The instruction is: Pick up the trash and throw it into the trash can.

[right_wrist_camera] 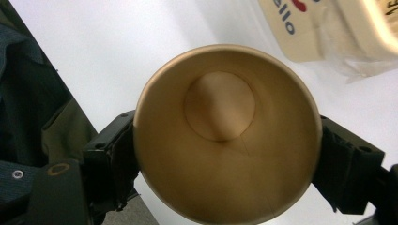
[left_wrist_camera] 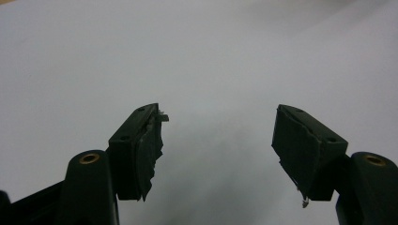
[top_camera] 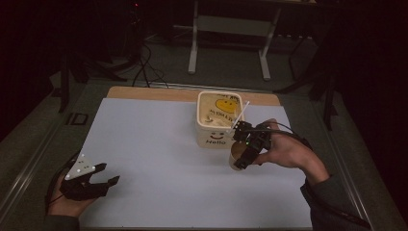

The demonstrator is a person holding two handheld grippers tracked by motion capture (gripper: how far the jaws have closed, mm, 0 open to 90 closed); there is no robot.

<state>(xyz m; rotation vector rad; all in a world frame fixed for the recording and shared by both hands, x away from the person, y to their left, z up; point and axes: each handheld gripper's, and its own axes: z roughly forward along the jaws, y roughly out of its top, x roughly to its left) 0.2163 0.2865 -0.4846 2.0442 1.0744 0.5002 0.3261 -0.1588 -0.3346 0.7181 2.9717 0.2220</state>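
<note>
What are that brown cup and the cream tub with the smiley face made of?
The brown cup looks like matte kraft paper: a faint side seam and an inset round base show. The cream tub seems to be smooth plastic, judging by its rounded moulded rim and printed wall.

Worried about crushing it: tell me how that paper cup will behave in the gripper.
The paper cup looks empty, so probably very light. Its thin wall would likely dent if the right gripper, clamped on its sides, squeezed harder. The round rim suggests it rolls if laid down.
</note>
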